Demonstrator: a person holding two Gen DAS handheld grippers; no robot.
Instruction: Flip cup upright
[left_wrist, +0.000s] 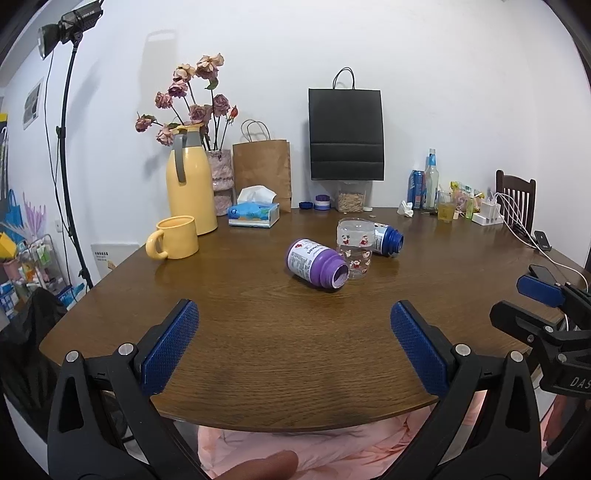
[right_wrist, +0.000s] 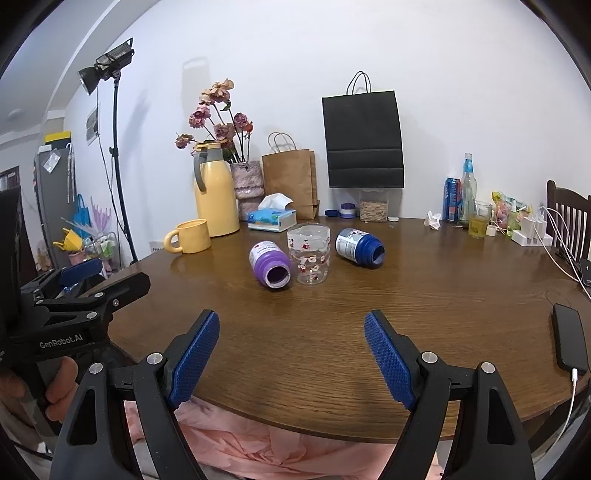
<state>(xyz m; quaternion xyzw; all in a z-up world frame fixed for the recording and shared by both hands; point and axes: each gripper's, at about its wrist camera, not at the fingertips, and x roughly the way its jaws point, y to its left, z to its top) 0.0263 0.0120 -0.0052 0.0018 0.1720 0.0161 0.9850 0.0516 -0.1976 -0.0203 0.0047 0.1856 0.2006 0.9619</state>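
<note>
A clear glass cup with small red cartoon figures stands on the brown table, mid-table; whether mouth-up or mouth-down I cannot tell. It also shows in the right wrist view. A purple bottle lies on its side to its left, a blue bottle on its side to its right. My left gripper is open and empty above the table's near edge. My right gripper is open and empty, also near the front edge.
A yellow mug and yellow jug stand at the left, with a tissue box, flower vase and paper bags behind. Bottles, a glass and chargers crowd the back right. A phone lies at the right edge.
</note>
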